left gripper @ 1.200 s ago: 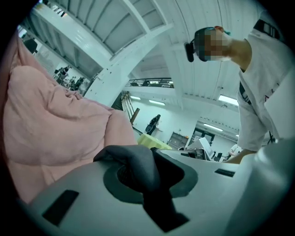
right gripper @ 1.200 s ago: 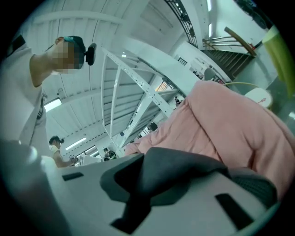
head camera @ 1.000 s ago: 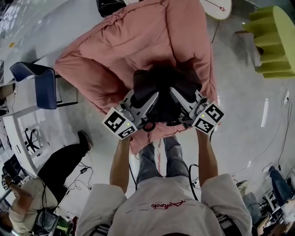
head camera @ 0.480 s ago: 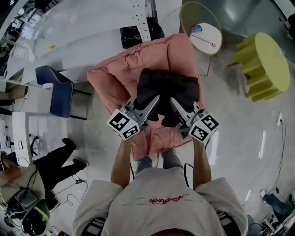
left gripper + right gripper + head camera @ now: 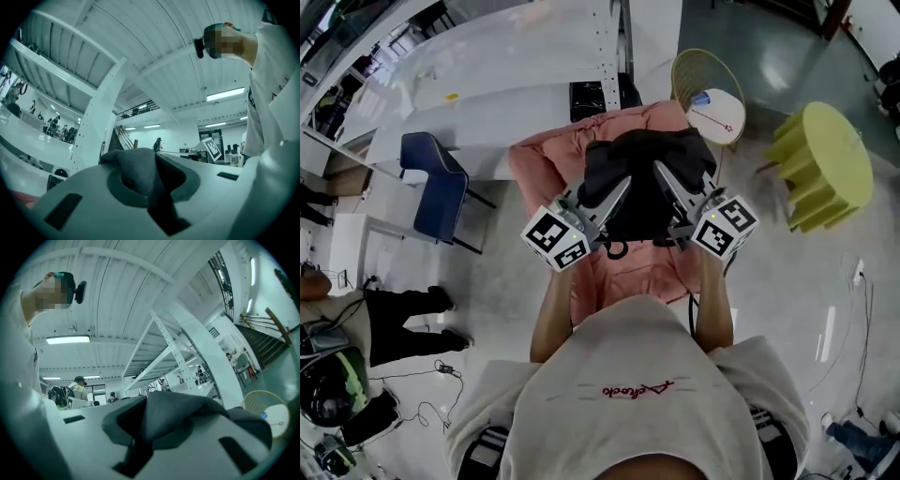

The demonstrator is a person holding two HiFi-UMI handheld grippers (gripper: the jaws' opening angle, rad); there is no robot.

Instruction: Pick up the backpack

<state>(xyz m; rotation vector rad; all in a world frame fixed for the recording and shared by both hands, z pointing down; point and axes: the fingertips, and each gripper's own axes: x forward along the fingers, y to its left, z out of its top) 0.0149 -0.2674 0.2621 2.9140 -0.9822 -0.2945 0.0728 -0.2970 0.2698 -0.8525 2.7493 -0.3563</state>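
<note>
The black backpack [image 5: 645, 178] hangs in the air above a pink beanbag [image 5: 551, 159], held from both sides. My left gripper [image 5: 617, 191] pinches its left side and my right gripper [image 5: 664, 178] its right side. In the left gripper view a fold of dark backpack fabric [image 5: 136, 171] sits between the jaws, which are closing on it. In the right gripper view another fold of fabric [image 5: 173, 420] is clamped between the pale jaws. Both grippers point about level. The backpack's underside is hidden.
A blue chair [image 5: 441, 187] stands left of the beanbag, a long white table [image 5: 525, 84] behind it. A round wire side table [image 5: 712, 94] and a yellow-green ribbed stool [image 5: 830, 159] stand at the right. A person [image 5: 394, 314] and cables are on the floor at the left.
Both grippers have risen together with the backpack, lifting it clear of the beanbag, which now lies farther below. The grippers have rolled somewhat.
</note>
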